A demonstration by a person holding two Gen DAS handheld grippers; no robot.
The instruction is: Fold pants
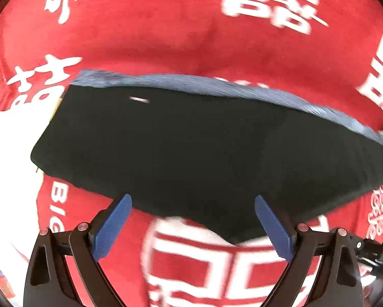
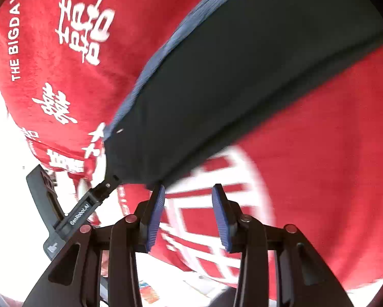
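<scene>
The dark pants (image 1: 204,148) lie folded flat on a red blanket, with a blue ribbed waistband (image 1: 217,87) along the far edge. My left gripper (image 1: 193,202) is open, its blue pads over the pants' near edge, holding nothing. In the right wrist view the pants (image 2: 229,89) run diagonally up to the right, with the blue waistband (image 2: 165,51) on their left side. My right gripper (image 2: 188,192) is open and empty just below the pants' lower edge. The left gripper's body (image 2: 63,212) shows at lower left.
The red blanket (image 1: 165,33) with white characters and "THE BIGDAY" lettering (image 2: 16,38) covers the surface. White surface (image 2: 7,204) shows beyond its edge at the left. Small items (image 2: 150,291) lie below the blanket edge.
</scene>
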